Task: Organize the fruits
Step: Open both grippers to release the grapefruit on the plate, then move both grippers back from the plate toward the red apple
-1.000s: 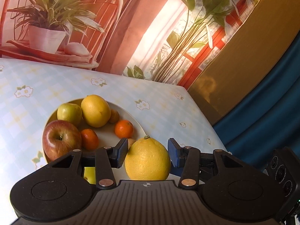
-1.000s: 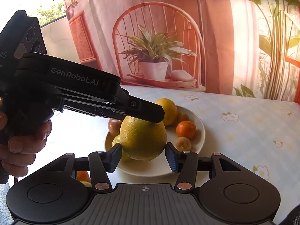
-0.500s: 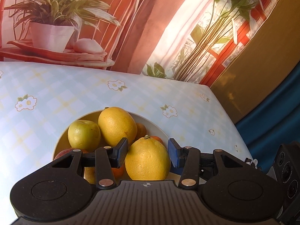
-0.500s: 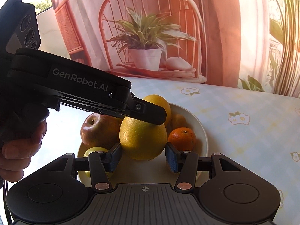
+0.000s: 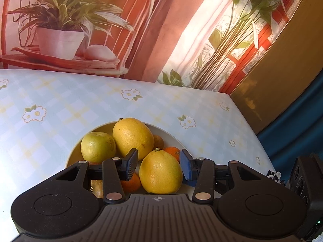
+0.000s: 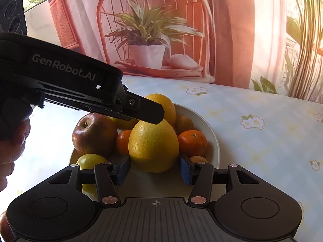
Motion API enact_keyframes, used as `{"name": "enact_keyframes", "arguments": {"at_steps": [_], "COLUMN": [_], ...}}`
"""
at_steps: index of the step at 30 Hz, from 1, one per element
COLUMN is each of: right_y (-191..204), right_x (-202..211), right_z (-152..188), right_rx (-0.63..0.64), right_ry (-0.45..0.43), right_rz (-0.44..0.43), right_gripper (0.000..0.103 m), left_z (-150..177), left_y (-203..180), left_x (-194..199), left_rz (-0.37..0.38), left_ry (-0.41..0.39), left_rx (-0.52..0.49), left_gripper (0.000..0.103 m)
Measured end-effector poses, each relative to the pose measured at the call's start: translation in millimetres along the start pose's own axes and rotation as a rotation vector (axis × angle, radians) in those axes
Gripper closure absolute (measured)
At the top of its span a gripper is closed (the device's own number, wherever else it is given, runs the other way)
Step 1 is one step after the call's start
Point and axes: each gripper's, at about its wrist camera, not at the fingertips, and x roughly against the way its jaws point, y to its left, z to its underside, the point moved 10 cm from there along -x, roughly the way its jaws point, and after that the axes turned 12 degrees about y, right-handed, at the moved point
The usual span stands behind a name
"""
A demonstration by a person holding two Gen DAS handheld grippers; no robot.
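One large yellow citrus, stem end up, sits low at the near part of the white plate. Whether its base rests on the plate cannot be told. A second ago it hung higher and nearer the plate's front edge. It has since come down among the other fruit, so the placing looks nearly done and only the release is left. Right claw: pinching the citrus, one pad against each lower flank. Left claw: it reaches in from the side across the top of the fruit, and its jaws have just closed a little. The blue pad lies on the skin, but the black pad stands a sliver off, so this claw brackets the fruit rather than clamping it. Plate contents around the citrus:
- A second yellow citrus just behind.
- A red apple to the left in the right wrist view.
- A mandarin just beside it on the right, and another tucked between apple and citrus.
- A green apple near the rim.

The plate is crowded, so a clumsy release could let the fruit roll against its neighbours. The plate stands on the counter, which has a pale checked cloth with flowers. A person's hand grips the left tool at the frame edge.
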Motion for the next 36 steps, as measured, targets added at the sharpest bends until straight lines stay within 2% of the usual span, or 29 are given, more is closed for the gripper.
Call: {"name": "enact_keyframes", "arguments": {"at_steps": [3,8,11,20,28,36], "right_y": [3,4,6,17,46,73], "right_x": [4,15,26,62,83,91], "right_z": [0,0,2,18,59,113], "right_rx": [-0.001,-0.015,-0.022,-0.090,-0.121,-0.165], "right_ry": [-0.019,-0.044,-0.070,-0.156,-0.169,-0.094], "right_rz": [0.021,0.043,0.058,0.036,0.015,-0.022], "right_gripper": [0.048,0.045,0.039,0.039,0.038,0.038], "left_z": [2,9,14,47,99,138], "left_y": [0,6,11,35,50,38], "left_x": [11,29,44,97,124,117], "left_rz": [-0.020,-0.059,-0.074,-0.118,-0.133,-0.143], "left_ry": [-0.018,-0.026,-0.050,-0.083,-0.057,-0.005], "left_rx": [-0.016,-0.030,-0.039,-0.060,-0.058,-0.068], "left_gripper": [0.056,0.054,0.054,0.054,0.053,0.053]}}
